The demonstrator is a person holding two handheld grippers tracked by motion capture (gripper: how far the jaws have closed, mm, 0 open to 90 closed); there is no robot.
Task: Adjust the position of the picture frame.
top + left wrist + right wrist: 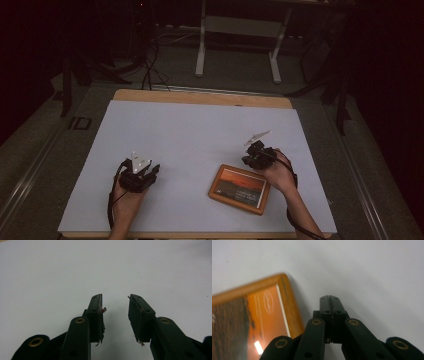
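While hovering over the white counter (200, 135), left gripper (145, 172) part open, empty; right gripper (248, 161) just beside framed picture (239, 189). Left gripper view: jaws apart, nothing between. Right gripper view: jaws pressed together, empty, frame alongside.

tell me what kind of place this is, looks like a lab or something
Probably a dim lab or recording studio: a wooden table under a white sheet, cables trailing over the floor, stand legs behind, and one picture frame as a prop.
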